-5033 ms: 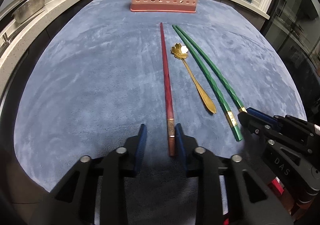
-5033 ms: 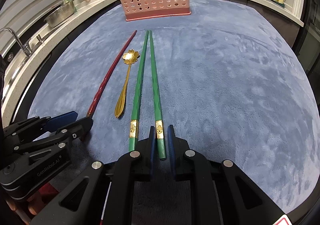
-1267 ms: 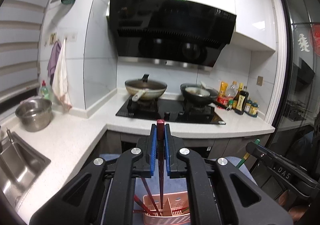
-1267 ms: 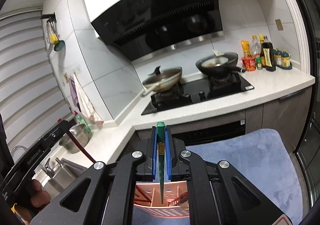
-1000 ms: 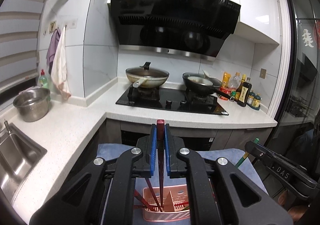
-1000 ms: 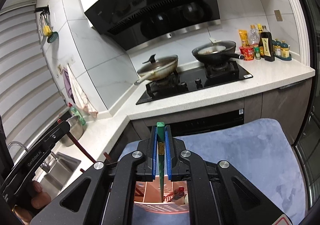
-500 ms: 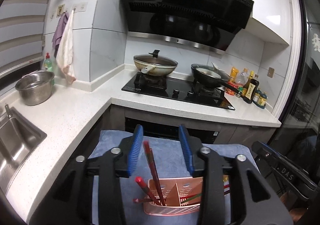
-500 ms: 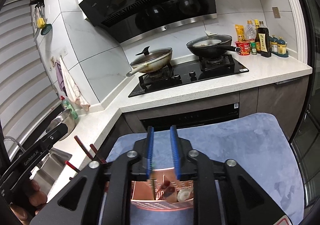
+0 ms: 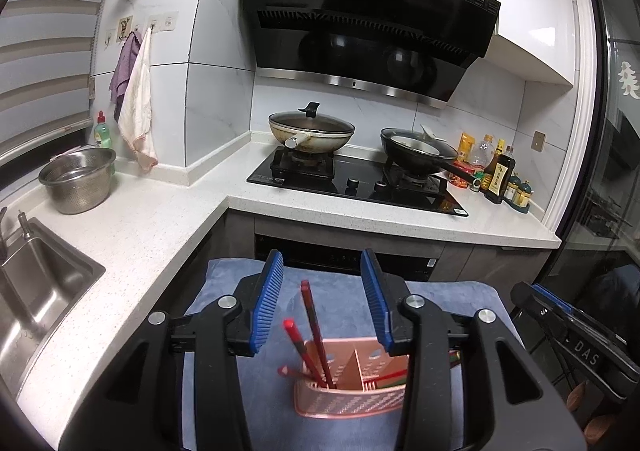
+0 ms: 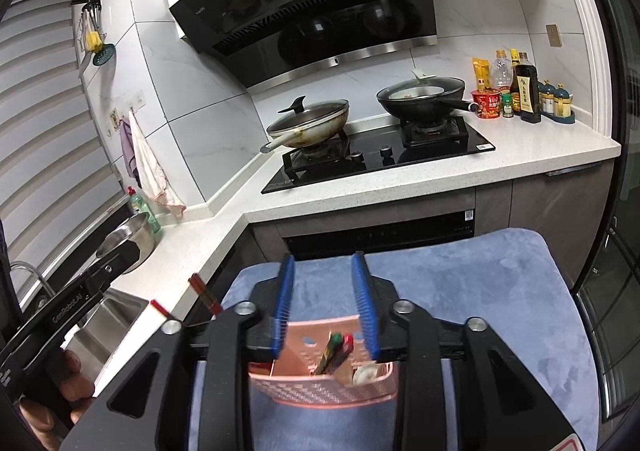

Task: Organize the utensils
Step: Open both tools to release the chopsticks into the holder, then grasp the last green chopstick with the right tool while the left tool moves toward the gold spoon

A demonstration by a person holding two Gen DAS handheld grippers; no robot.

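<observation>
light: bright, even, cool | glare: range hood [image 9: 360, 27] | edges: fisheye-warped, black vignette

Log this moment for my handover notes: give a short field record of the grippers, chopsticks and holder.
left gripper: open, above the holder, holding nothing
right gripper: open, above the holder, holding nothing
holder: pink, perforated, divided, on the blue mat
red chopsticks: leaning in left compartment
green chopstick: inside holder
</observation>
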